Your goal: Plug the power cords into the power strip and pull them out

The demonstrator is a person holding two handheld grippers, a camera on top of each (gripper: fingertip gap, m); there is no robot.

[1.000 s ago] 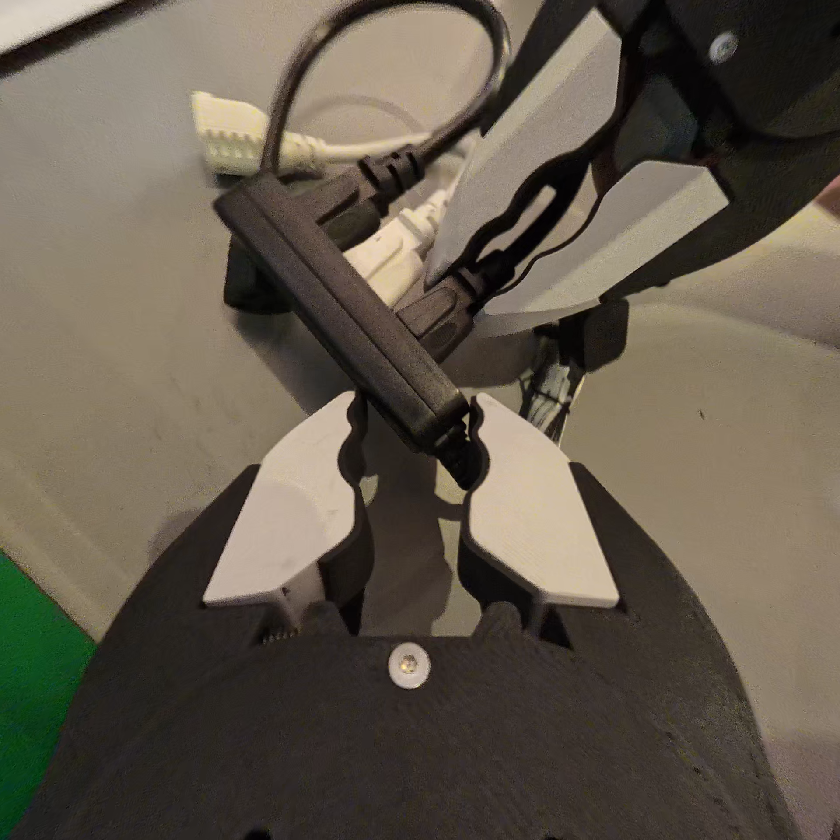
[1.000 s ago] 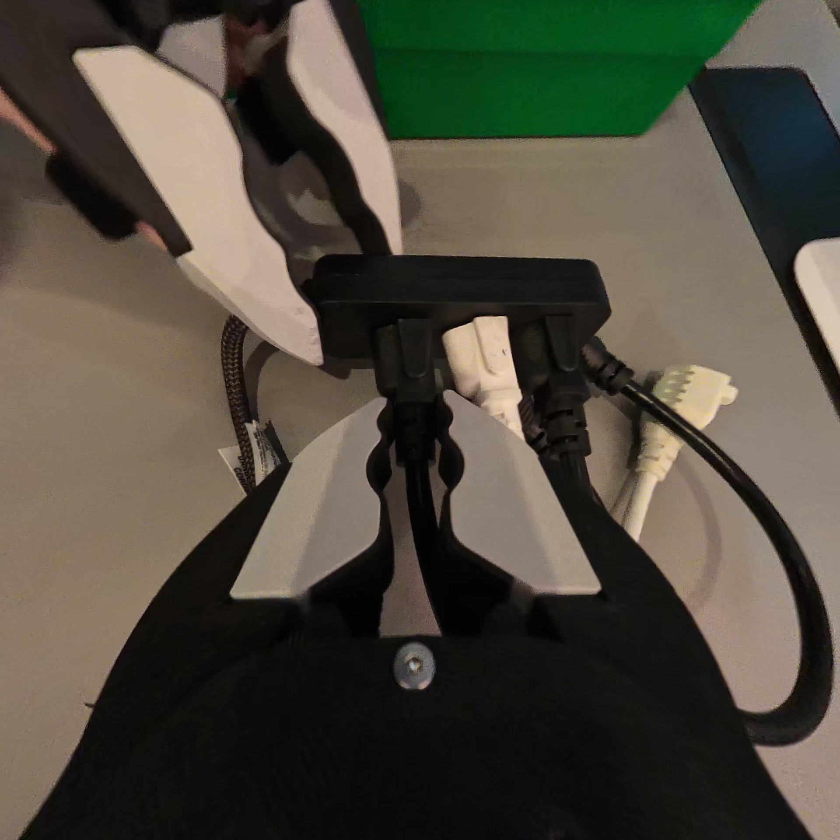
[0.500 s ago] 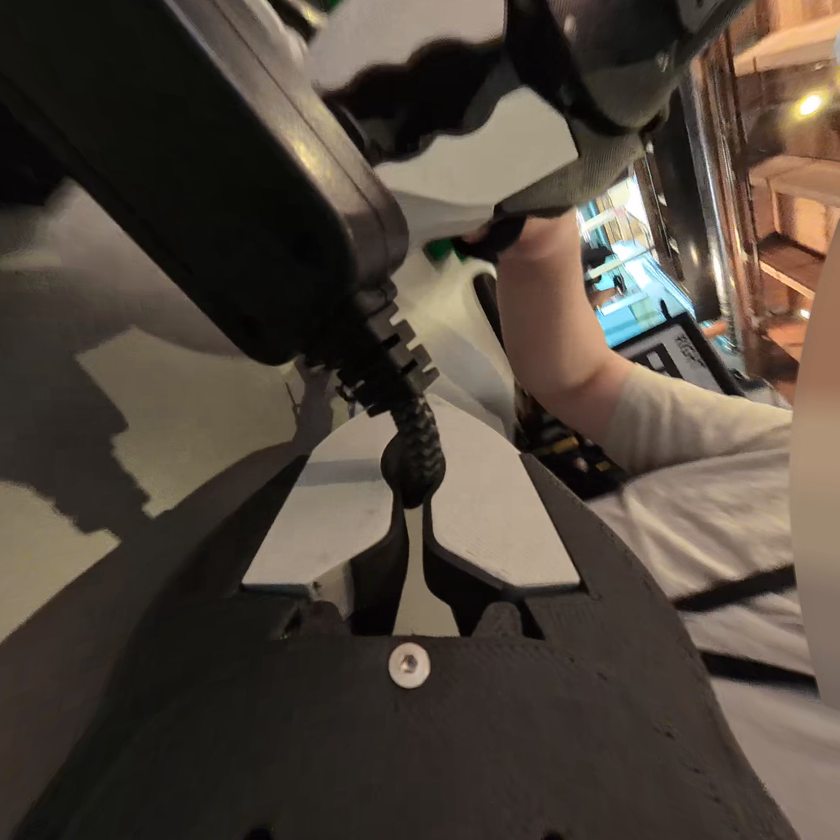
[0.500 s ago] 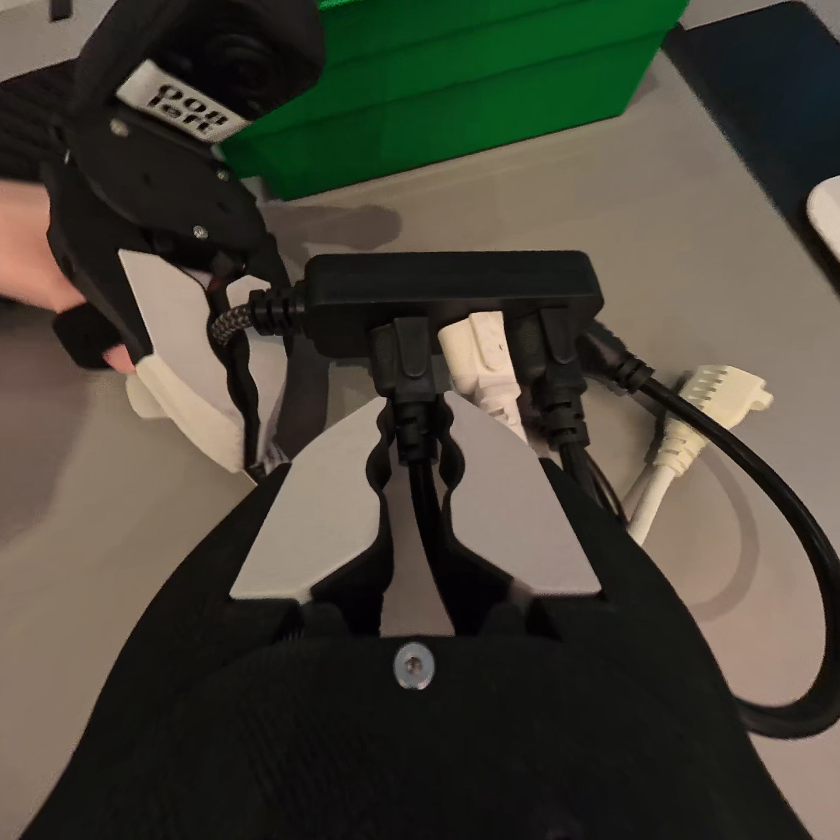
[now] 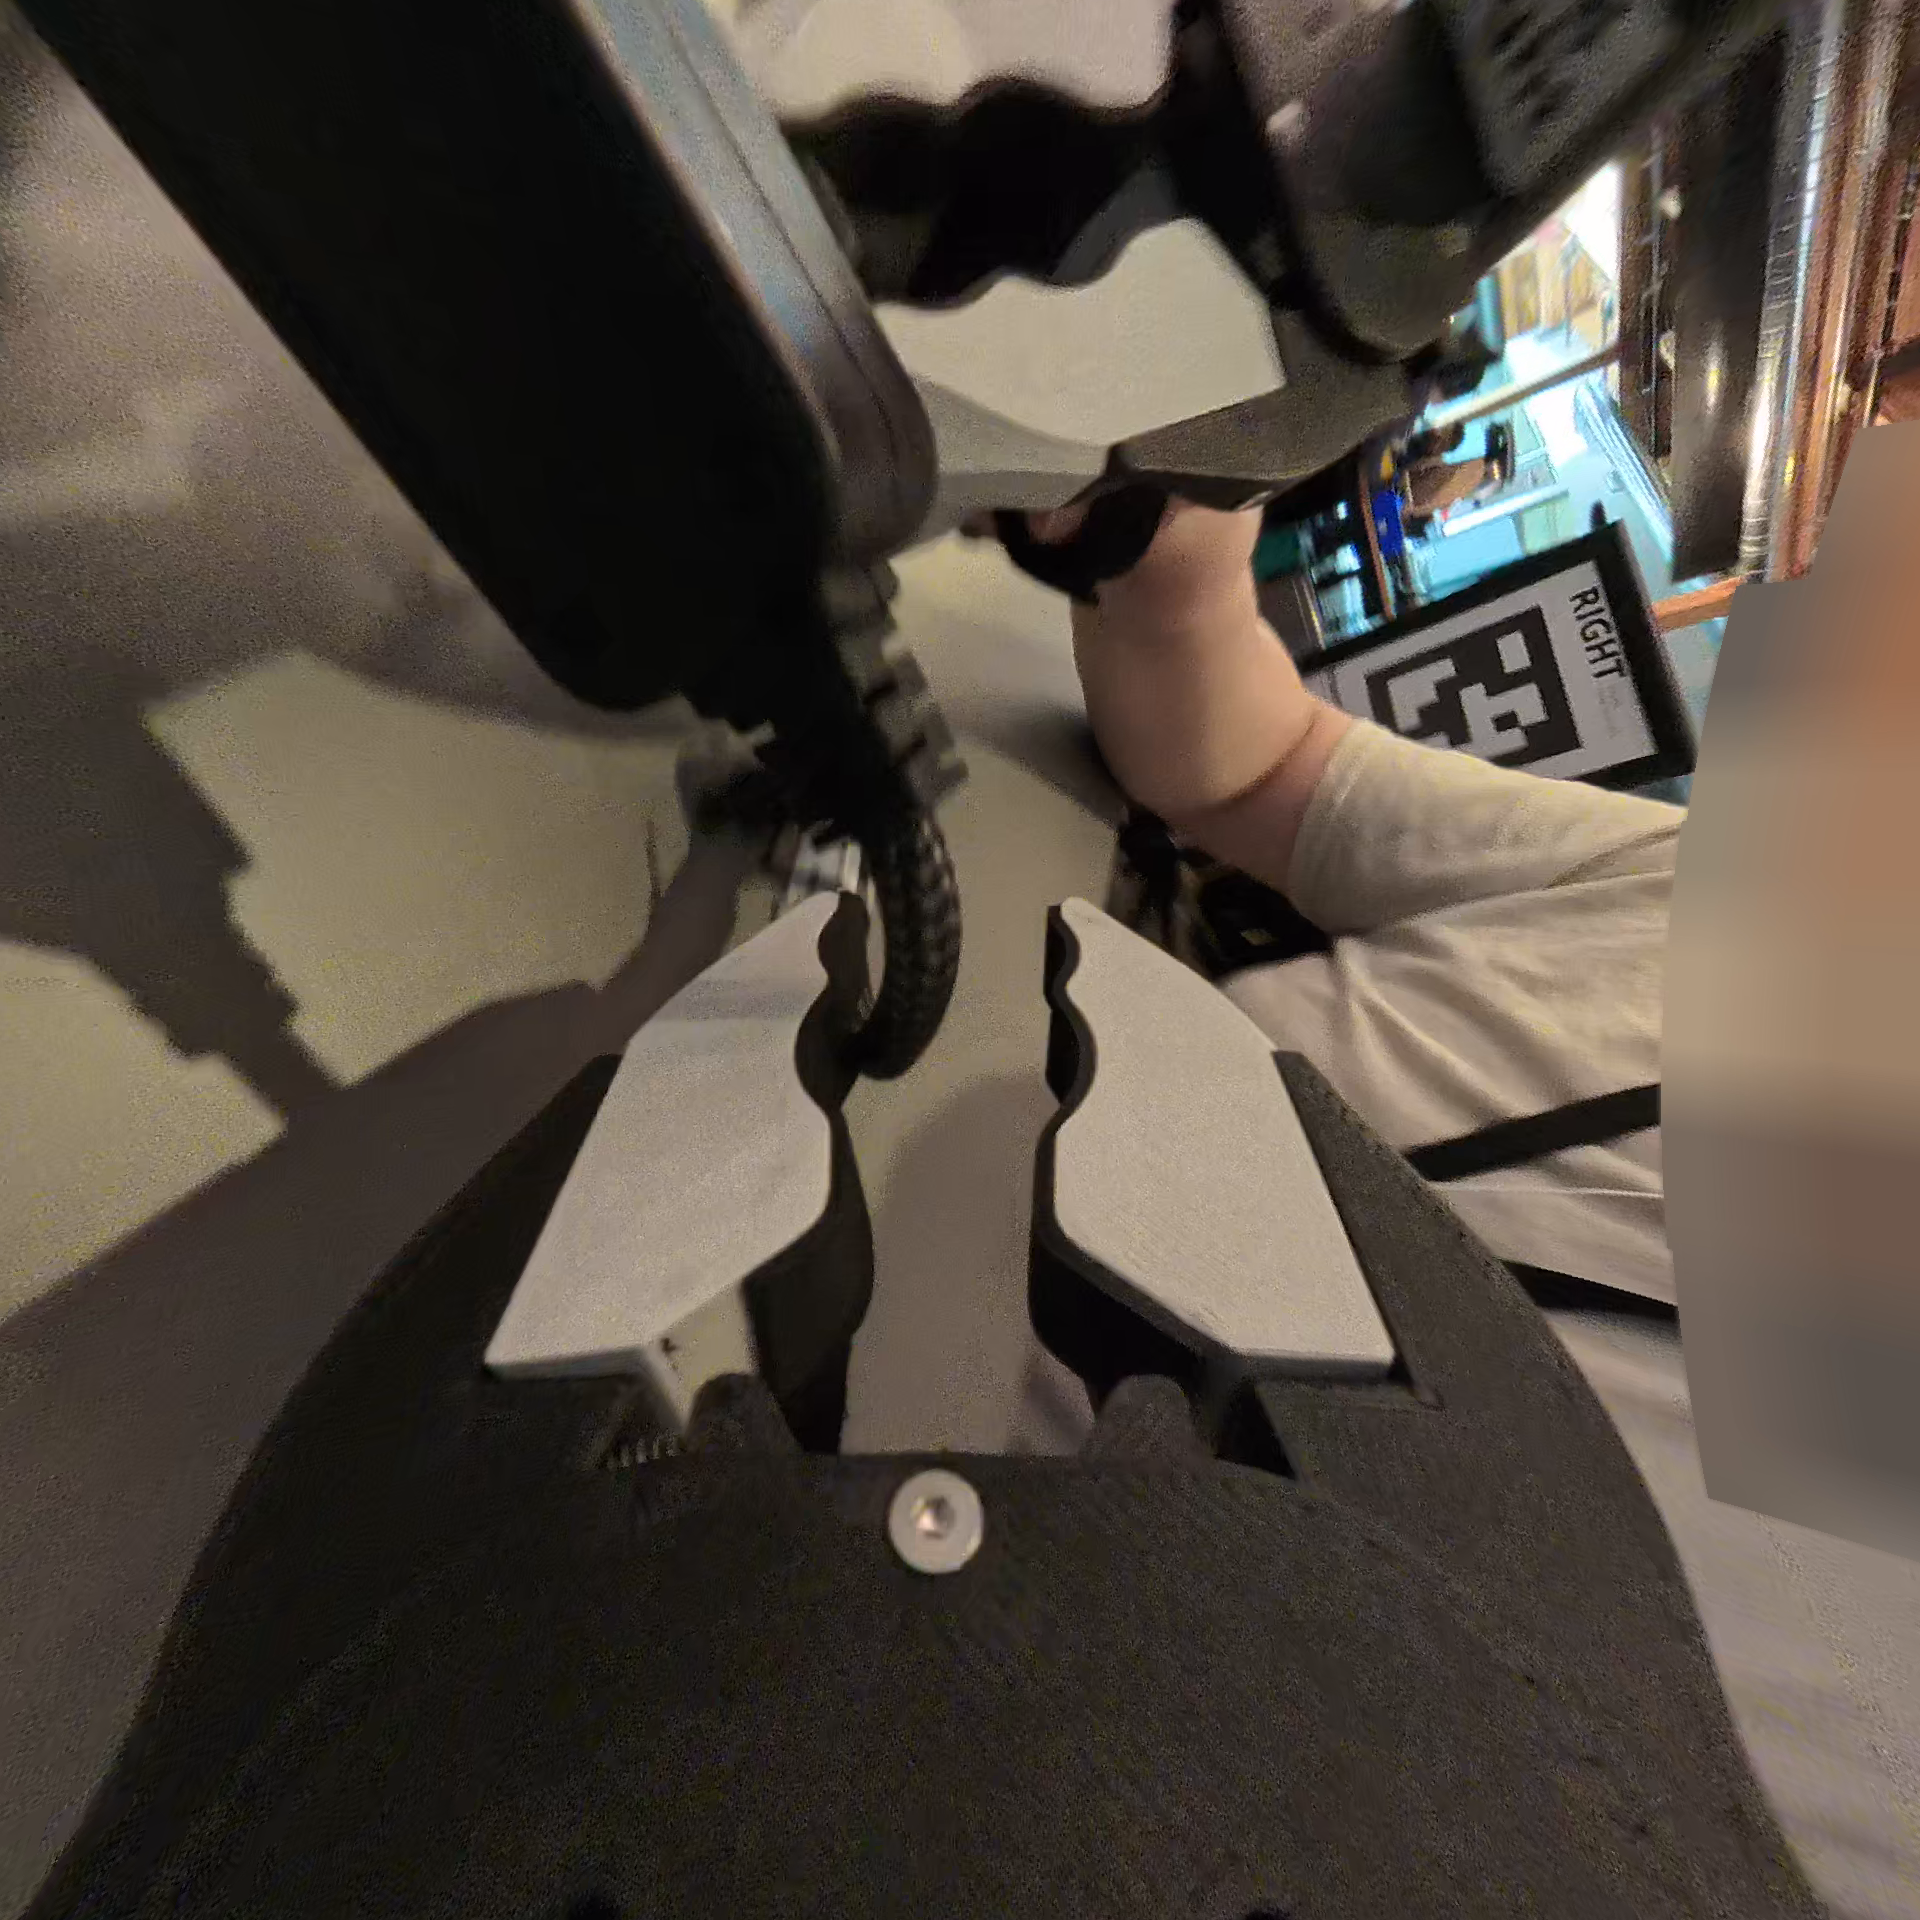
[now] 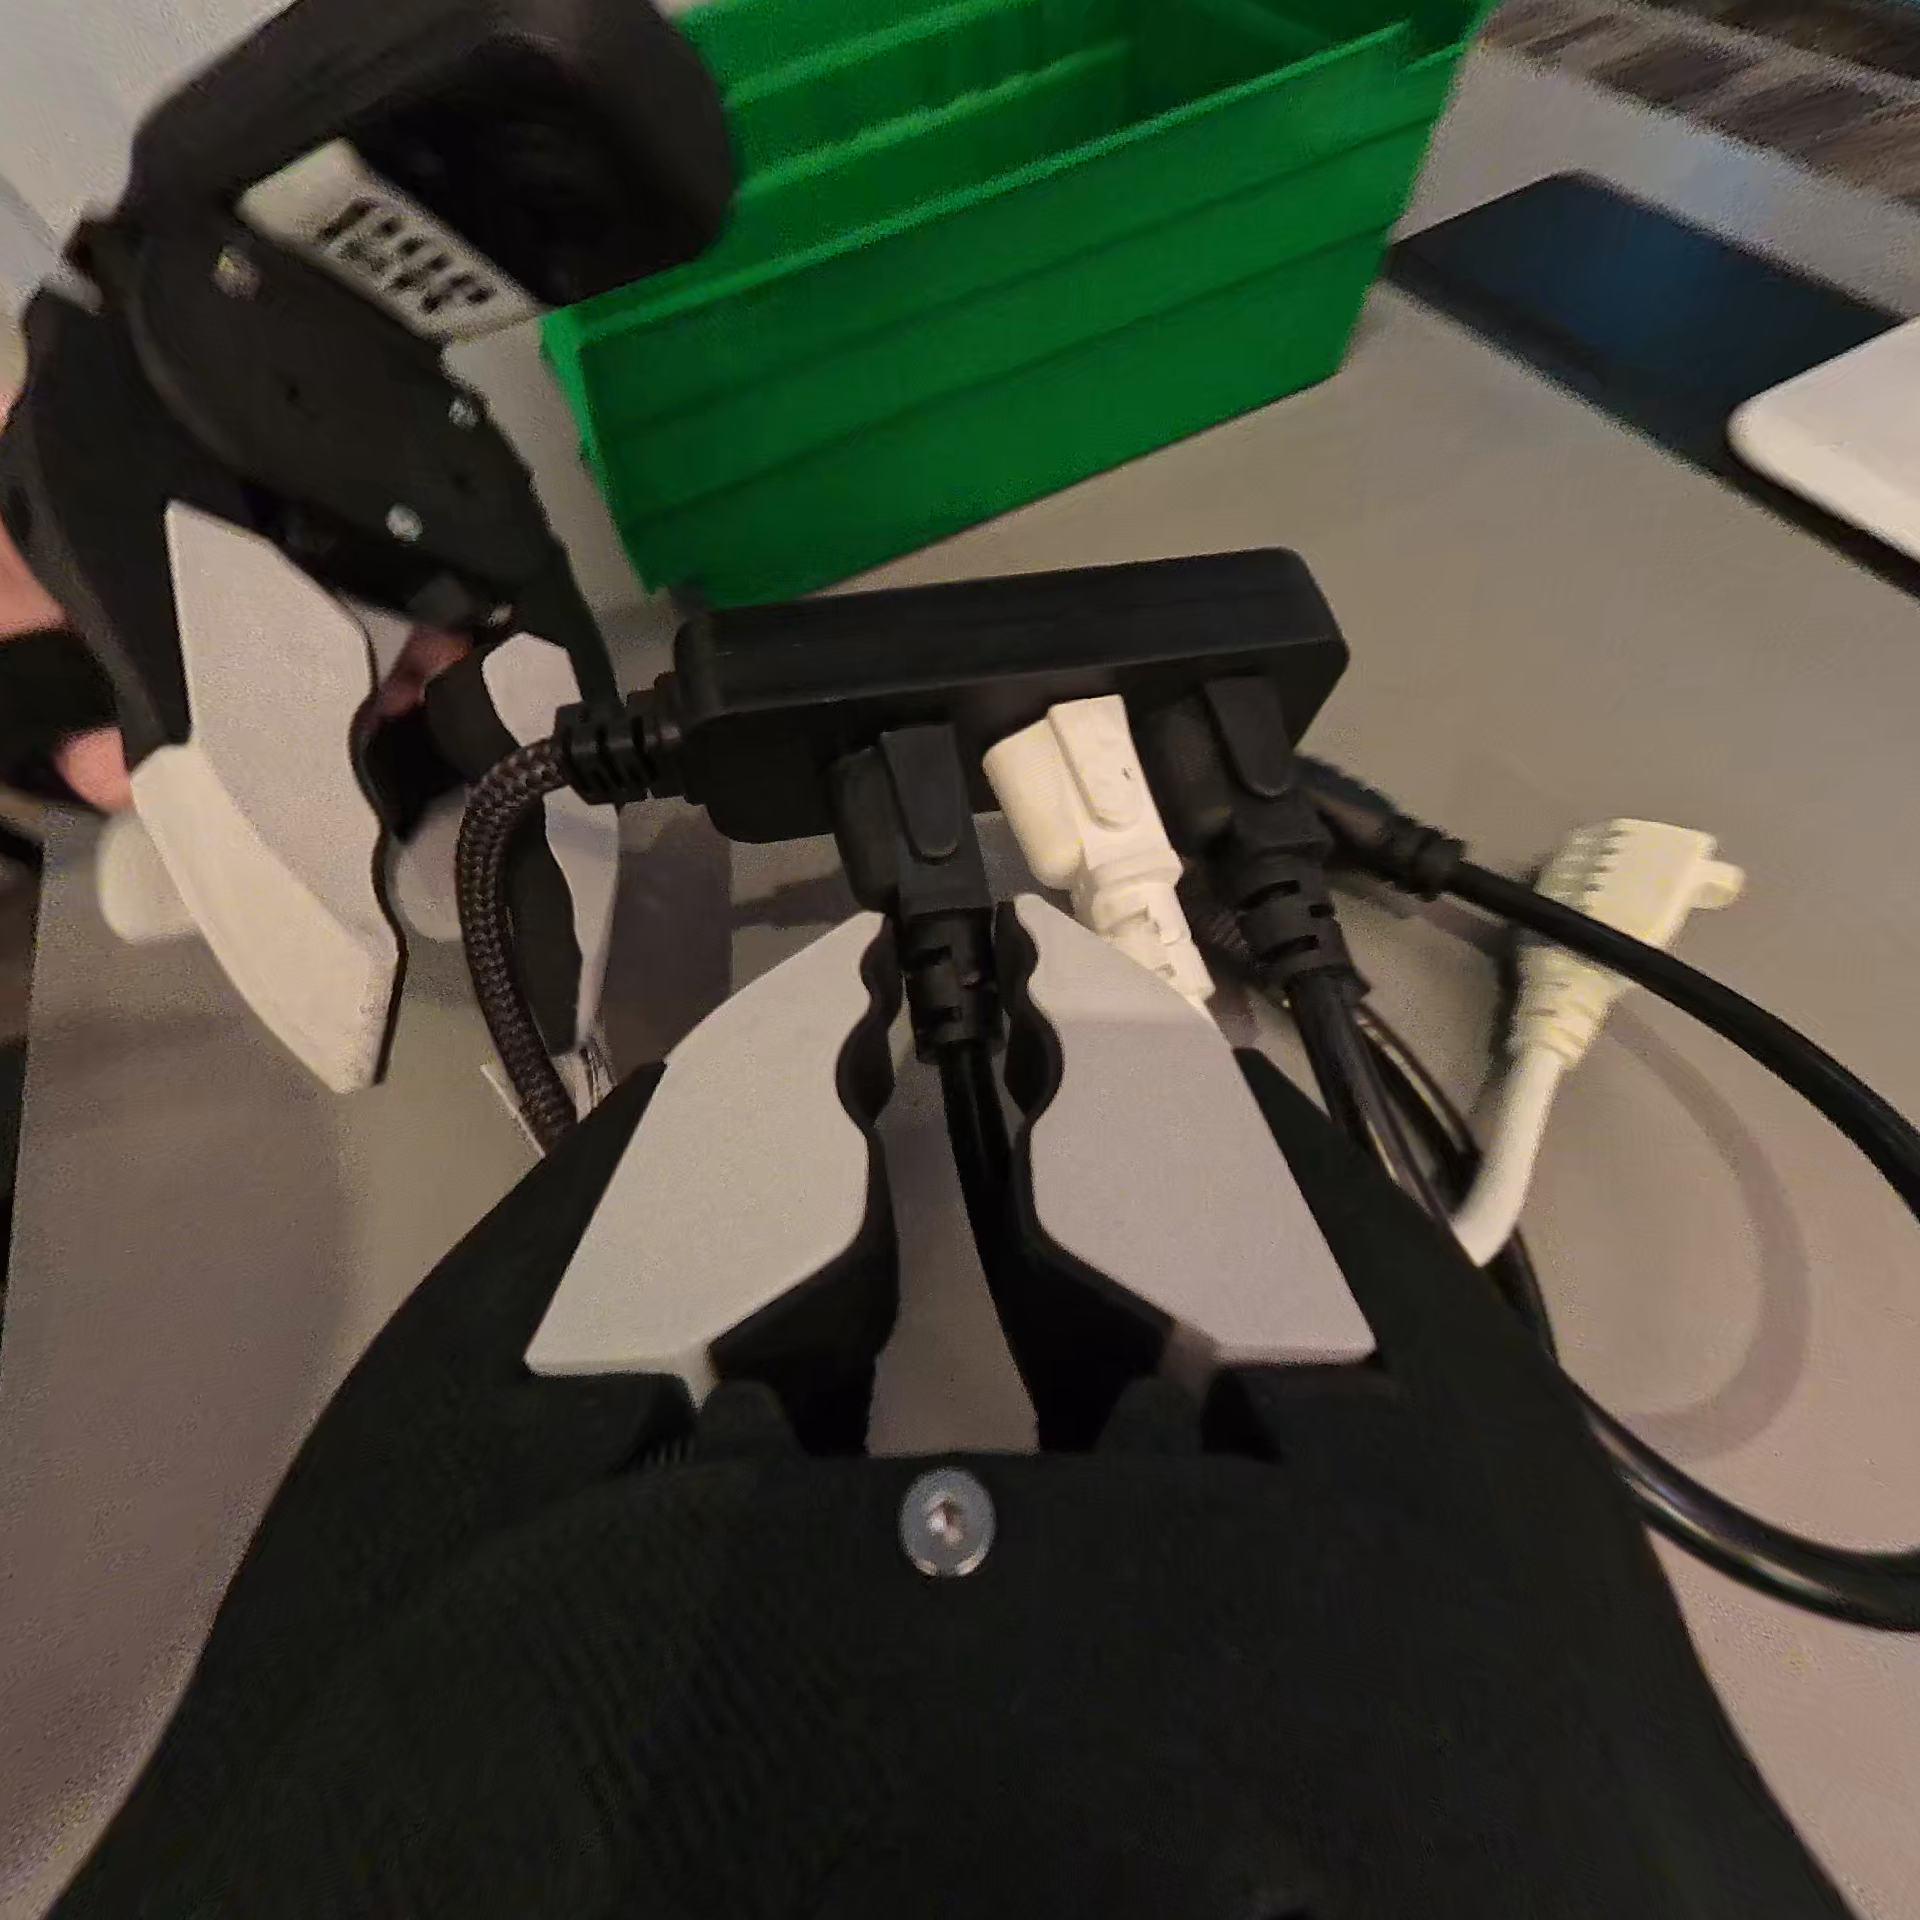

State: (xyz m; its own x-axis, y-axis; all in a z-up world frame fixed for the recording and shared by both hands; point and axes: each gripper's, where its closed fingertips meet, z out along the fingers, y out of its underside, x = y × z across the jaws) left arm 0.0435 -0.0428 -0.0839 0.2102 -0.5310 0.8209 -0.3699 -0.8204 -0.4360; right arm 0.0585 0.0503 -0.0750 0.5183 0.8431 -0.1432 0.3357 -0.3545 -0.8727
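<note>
- The black power strip (image 6: 1003,665) is raised off the grey table (image 6: 1507,644), its socket face turned toward the right wrist camera, in front of a green bin (image 6: 966,343).
- Three plugs sit in its sockets: a black plug (image 6: 914,821) on the left, a white plug (image 6: 1091,790) in the middle, and another black plug (image 6: 1242,790) on the right. So the plugging-in half looks done for these three (how fully each is seated cannot be told).
- A loose white connector (image 6: 1616,883) lies on the table to the right, apart from the strip; which cord it belongs to I cannot tell.
- The right gripper (image 6: 945,977) has its jaws pressed on the ribbed strain relief of the left black plug, which is in its socket, so the pull-out has not yet separated anything.
- The left gripper (image 5: 945,977) has its jaws apart; the strip's braided cable (image 5: 914,966) runs between them, touching the left finger only, so nothing is clamped there.
- In my judgement the removal phase is just beginning: all three plugs remain to be pulled, and the strip probably needs steadying first.
</note>
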